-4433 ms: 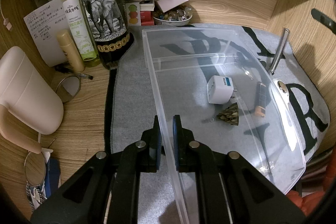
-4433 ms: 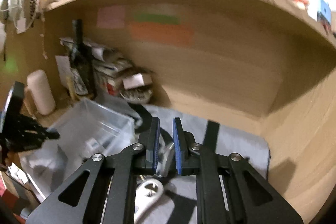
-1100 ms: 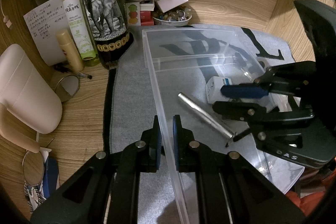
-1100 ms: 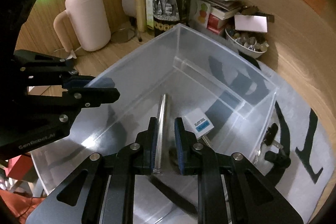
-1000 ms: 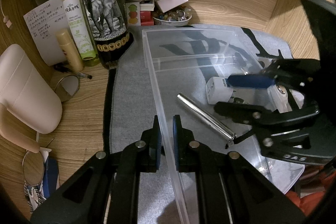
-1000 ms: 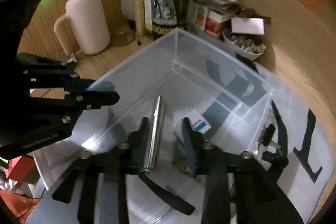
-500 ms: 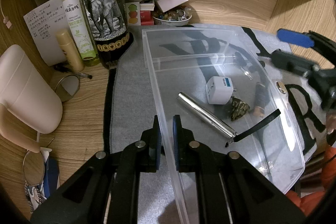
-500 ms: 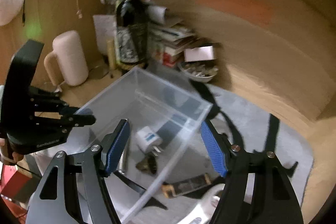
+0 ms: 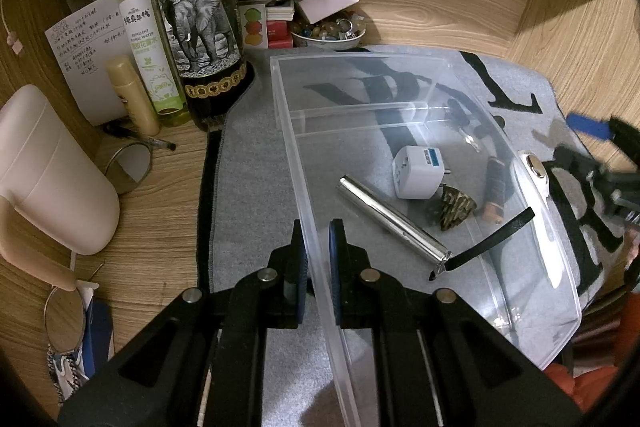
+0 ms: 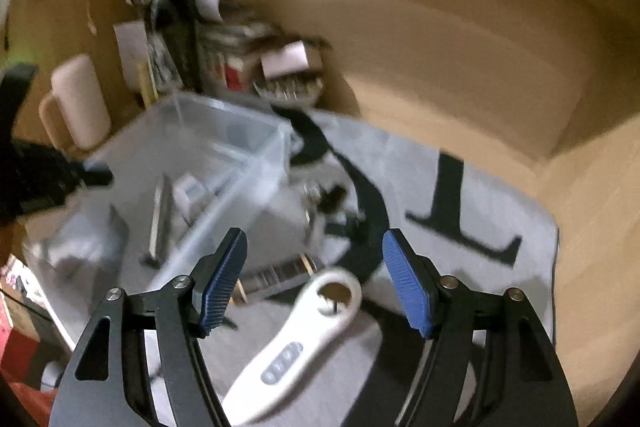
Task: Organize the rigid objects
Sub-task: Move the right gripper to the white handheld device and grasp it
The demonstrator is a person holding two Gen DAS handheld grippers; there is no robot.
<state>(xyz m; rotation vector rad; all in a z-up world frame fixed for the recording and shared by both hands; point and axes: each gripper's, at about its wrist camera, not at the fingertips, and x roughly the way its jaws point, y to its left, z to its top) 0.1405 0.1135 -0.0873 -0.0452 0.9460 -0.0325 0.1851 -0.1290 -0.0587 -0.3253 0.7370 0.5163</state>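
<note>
My left jaws (image 9: 316,259) are clamped on the near wall of the clear plastic bin (image 9: 304,195), one pad inside and one outside. My right jaws (image 10: 316,287) stand wide with nothing between the pads, above the grey mat (image 10: 480,195) just outside the bin.

Inside the bin lies a polished silver tube (image 9: 390,221) with a black strap (image 9: 492,239) at its end; beyond it sit a white plug adapter (image 9: 418,173) with a blue label and a small ridged, cone-shaped piece (image 9: 456,205). Outside the far wall, on the mat, are a white opener-like tool (image 10: 304,339), a dark stick with an orange tip (image 9: 494,189) and some keys (image 10: 332,203).

Farther back on the counter (image 9: 160,203) stands a spray bottle (image 9: 146,39) reading "REPELLENT FLORAL WATER" and a dark wine bottle (image 9: 196,7) with an elephant label. The mat carries large black letters.
</note>
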